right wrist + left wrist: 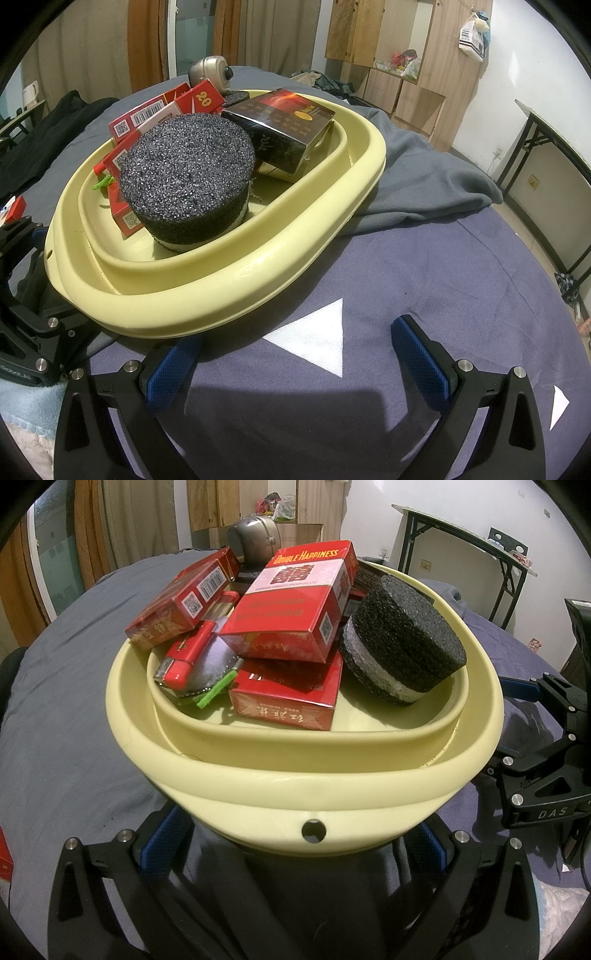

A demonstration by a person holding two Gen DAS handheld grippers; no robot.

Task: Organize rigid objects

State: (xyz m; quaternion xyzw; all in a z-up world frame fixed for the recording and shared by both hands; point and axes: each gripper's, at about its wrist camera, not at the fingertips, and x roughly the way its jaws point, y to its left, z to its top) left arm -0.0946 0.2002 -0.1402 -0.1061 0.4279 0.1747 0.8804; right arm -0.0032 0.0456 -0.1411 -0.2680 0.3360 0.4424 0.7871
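A cream-yellow basin (295, 768) (229, 273) rests on the cloth-covered surface. It holds several red cigarette packs (291, 605), a dark pack (284, 125), a black foam puck with a white band (402, 642) (188, 177), a red lighter (188, 653), a green-edged felt piece (214, 692) and a grey webcam (255, 539) (210, 72). My left gripper (295, 845) is open, its blue pads (162, 845) spread wide beneath the basin's near rim. My right gripper (295, 365) is open over the purple cloth beside the basin, holding nothing; its left pad (170, 373) sits just under the rim.
One more red pack (14, 208) (3, 856) lies on the cloth outside the basin. A grey blanket (424, 184) is bunched behind the basin. The purple cloth has a white triangle (314, 339). A folding table (461, 542) and wooden cabinets (388, 48) stand by the walls.
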